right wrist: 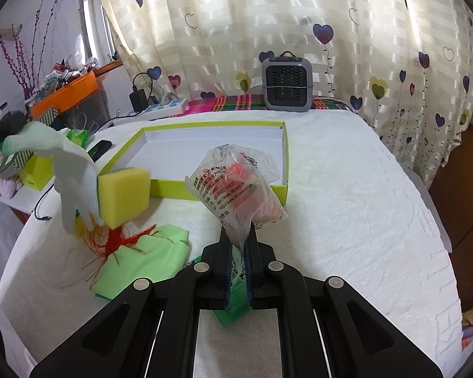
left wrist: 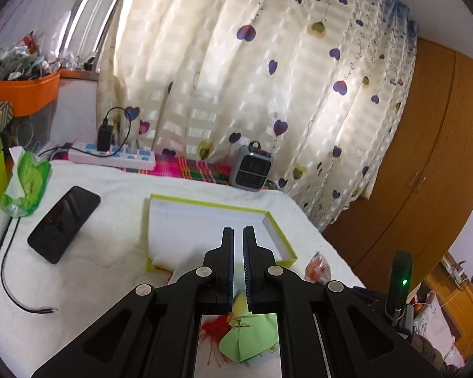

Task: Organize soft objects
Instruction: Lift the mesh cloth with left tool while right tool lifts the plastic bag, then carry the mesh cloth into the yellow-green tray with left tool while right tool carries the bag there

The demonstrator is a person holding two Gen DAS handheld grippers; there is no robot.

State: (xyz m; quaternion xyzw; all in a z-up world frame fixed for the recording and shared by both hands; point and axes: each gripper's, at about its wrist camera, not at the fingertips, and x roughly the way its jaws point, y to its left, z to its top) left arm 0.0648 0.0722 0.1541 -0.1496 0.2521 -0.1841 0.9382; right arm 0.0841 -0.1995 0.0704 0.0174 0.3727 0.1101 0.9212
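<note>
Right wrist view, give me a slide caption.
Right gripper pinches a clear plastic packet before the open box.

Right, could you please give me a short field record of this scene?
right claw: shut on plastic bag, raised in front of box
left claw: nearly shut, grip unclear
box: open, lime-edged
sponge: yellow, beside white glove, left of box
green cloth: crumpled, red threads next to it
</note>
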